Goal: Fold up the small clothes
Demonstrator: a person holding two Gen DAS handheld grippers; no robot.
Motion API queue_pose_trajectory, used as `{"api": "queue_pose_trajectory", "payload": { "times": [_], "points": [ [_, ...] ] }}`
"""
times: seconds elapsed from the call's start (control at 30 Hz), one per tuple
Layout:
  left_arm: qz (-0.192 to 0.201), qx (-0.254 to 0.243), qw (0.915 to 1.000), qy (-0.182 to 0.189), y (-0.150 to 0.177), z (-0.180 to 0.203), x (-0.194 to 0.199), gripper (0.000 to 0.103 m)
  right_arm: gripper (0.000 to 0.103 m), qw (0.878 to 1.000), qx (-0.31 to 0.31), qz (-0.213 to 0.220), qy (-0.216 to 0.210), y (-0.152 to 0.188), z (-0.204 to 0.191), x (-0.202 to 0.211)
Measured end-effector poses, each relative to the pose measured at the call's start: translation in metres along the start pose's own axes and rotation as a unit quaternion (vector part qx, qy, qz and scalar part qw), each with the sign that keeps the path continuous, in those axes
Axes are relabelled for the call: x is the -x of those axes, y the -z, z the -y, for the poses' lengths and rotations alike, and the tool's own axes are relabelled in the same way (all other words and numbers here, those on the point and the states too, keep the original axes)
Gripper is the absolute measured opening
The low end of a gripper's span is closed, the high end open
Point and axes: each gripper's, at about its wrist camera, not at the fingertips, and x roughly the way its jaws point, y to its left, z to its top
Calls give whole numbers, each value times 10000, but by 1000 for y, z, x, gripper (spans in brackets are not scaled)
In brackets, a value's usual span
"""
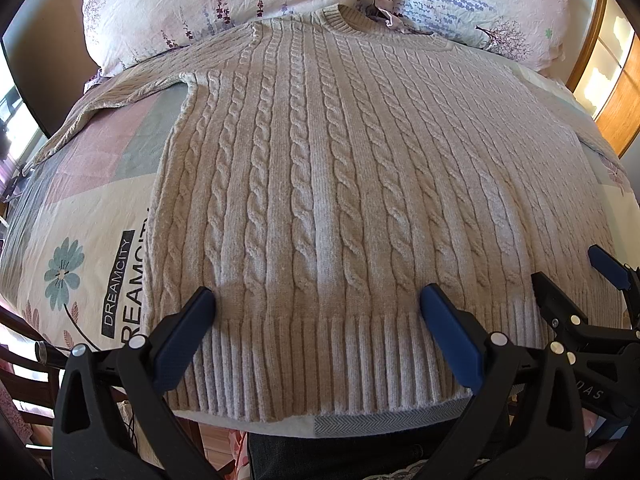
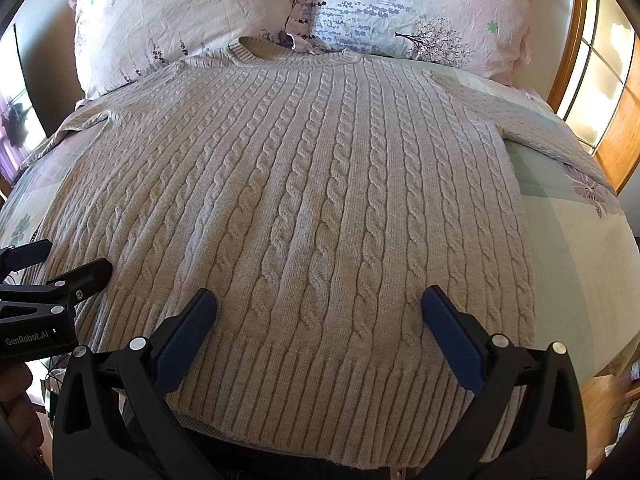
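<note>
Lying flat with collar far and ribbed hem (image 1: 320,360) near, the sweater (image 1: 340,168) spans both empty, spread-apart grippers, left gripper (image 1: 318,300) and right gripper (image 2: 319,300).

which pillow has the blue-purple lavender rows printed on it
The right-hand pillow, behind the sweater collar. The left-hand pillow is plain pink with only sparse dark sprigs along its lower edge.

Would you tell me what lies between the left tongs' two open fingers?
Only the sweater's ribbed hem, seen in the left wrist view; the left tongs hold nothing.
</note>
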Motion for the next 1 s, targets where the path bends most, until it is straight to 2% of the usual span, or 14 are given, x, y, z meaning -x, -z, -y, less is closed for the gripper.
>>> {"api": "queue_pose_trajectory", "payload": {
  "times": [1.0],
  "points": [
    [16, -1, 10000, -2, 0, 0, 0, 101, 102, 10000, 3, -5, 3, 1, 0, -1]
  ]
}}
